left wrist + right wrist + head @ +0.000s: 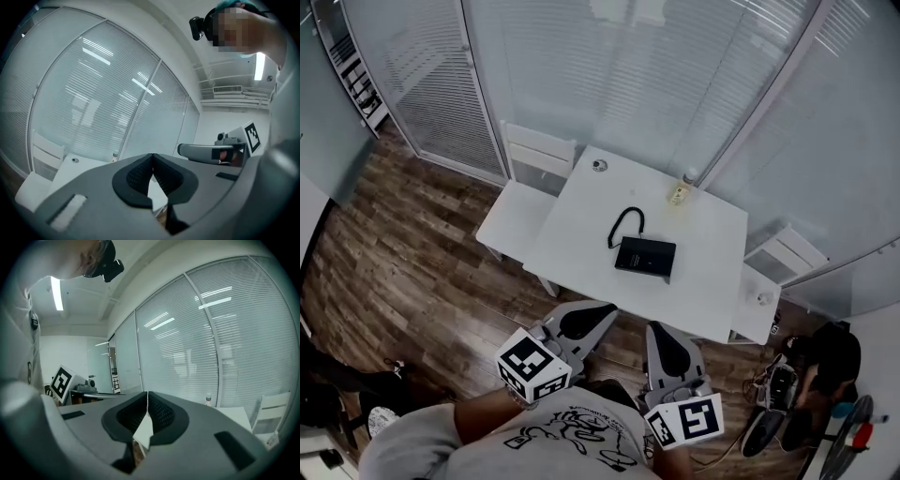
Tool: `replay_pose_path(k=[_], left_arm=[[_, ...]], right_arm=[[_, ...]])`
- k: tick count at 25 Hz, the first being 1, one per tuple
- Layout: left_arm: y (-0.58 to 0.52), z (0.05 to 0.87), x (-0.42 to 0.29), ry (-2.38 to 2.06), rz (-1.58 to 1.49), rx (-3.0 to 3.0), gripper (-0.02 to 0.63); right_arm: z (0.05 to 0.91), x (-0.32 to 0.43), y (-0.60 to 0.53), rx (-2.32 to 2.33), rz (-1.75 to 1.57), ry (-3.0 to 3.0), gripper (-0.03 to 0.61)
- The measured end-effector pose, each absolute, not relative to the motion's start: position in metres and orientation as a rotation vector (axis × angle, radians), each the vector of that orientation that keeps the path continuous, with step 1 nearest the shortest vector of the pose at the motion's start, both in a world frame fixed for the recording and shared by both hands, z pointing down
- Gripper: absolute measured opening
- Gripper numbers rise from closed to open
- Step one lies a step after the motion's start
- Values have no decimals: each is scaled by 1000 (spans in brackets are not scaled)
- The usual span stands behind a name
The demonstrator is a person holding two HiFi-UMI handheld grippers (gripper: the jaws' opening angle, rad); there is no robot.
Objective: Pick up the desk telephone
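Desk telephone [645, 255] lies untouched near the middle of the white table [703, 291]; left gripper [598, 311] and right gripper [659, 333], jaws pressed together and empty, hover short of the table's near edge. Approach seems in hand; next, reaching over the table calls for spreading the jaws

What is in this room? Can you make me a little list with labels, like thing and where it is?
Phone: black telephone, lying near the middle of the white table, cord curling behind it
Also on table: small bottle at the far edge, small round thing near the far corner
Chairs: white chair on the left, another chair on the right
Left gripper: jaws shut, empty, short of the table
Right gripper: jaws shut, empty, short of the table
Floor: wood planks
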State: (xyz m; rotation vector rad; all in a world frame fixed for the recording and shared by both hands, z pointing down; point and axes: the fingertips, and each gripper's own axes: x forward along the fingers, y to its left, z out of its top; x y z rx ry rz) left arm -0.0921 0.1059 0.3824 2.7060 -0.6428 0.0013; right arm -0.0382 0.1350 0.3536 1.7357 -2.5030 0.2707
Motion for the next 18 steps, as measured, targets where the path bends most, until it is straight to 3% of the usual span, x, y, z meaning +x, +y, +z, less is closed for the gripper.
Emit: replay_pose_path(k=[18], left_arm=[[32,387,-37,-633,11,2688,3]], right_arm=[[358,31,63,1809,279,-2489,6]])
